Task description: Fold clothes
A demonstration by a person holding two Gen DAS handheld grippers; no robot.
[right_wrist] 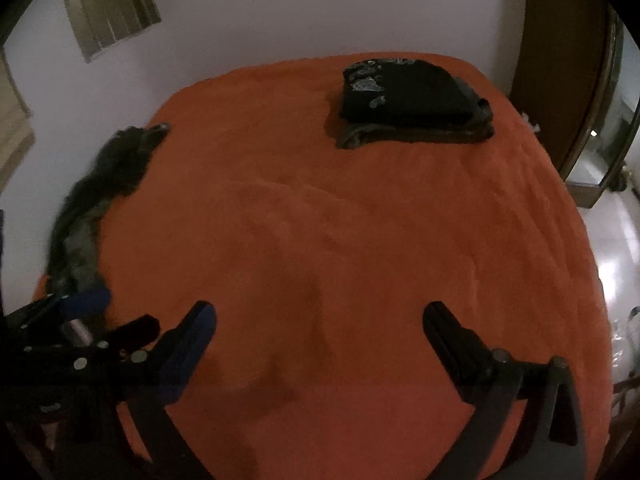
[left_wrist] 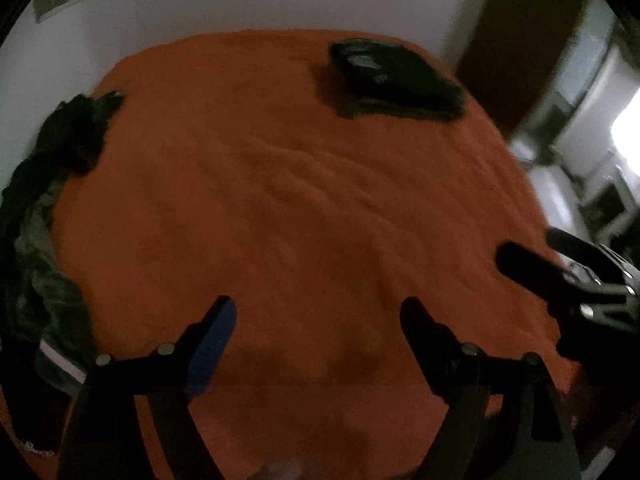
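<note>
Hovering over the orange bed (right_wrist: 360, 220), both tongs spread, nothing pinched.
Folded stack (right_wrist: 412, 100) seen far; unfolded clothes (right_wrist: 100, 184) heaped left.

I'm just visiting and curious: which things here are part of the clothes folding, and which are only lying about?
Job: folded stack, unfolded dark clothes heap, orange bed, left gripper, right gripper.
Lying about: wooden door, window.
</note>
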